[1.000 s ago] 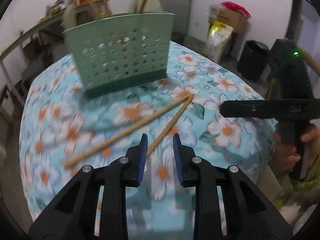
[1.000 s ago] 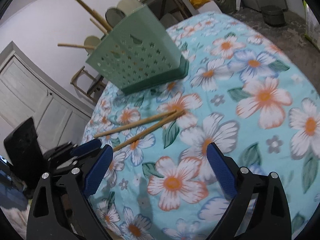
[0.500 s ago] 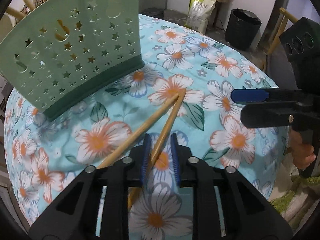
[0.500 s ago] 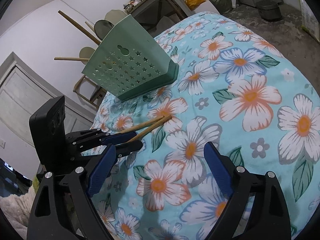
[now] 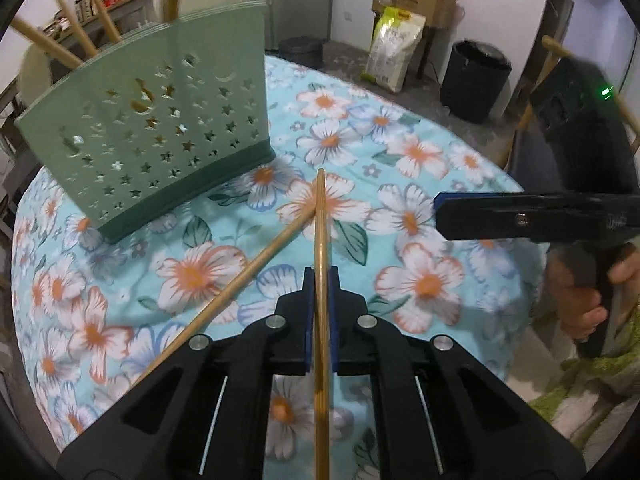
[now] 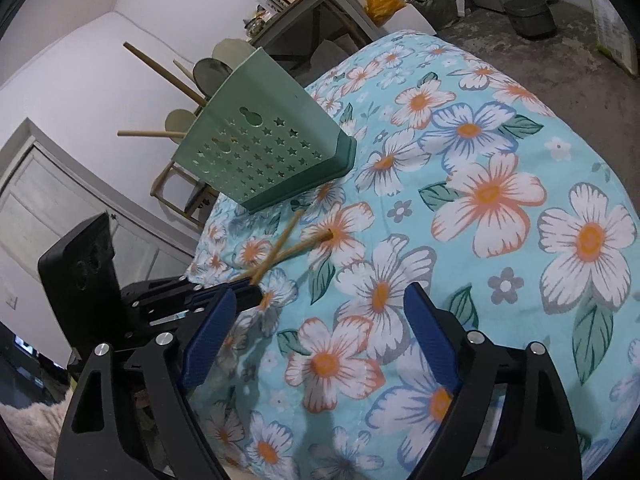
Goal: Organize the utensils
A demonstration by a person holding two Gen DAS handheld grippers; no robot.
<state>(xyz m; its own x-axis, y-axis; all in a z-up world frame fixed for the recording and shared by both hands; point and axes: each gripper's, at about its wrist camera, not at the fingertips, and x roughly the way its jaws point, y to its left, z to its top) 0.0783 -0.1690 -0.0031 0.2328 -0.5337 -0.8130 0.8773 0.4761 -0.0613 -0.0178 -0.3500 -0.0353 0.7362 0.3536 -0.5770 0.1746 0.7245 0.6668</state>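
- One chopstick [image 5: 321, 240] is clamped between the blue fingers [image 5: 308, 308] of the left gripper [image 5: 321, 280]; those fingers have just been closing and now press on it from both sides.
- That stick runs straight ahead from the gripper, its far tip reaching over an orange-and-white flower on the cloth.
- A second chopstick [image 5: 240, 280] lies loose on the desk [image 5: 420, 152], slanting off to the left, its far end meeting the held stick near the tip.
- Beyond both sticks a green perforated utensil holder [image 5: 160, 136] stands on the floral tablecloth, star holes in its wall; wooden handles [image 5: 100, 8] stick up and out of its top.
- The right gripper [image 6: 320, 332] hangs above the cloth to the right of the sticks, its fingers [image 6: 430, 328] spread wide with only tablecloth between them; they have just been narrowing a little.
- A hand [image 5: 588, 300] grips the right tool's handle at the desk's edge.
- On the floor behind sit a black bin [image 5: 476, 76] and a cardboard box [image 5: 416, 0].
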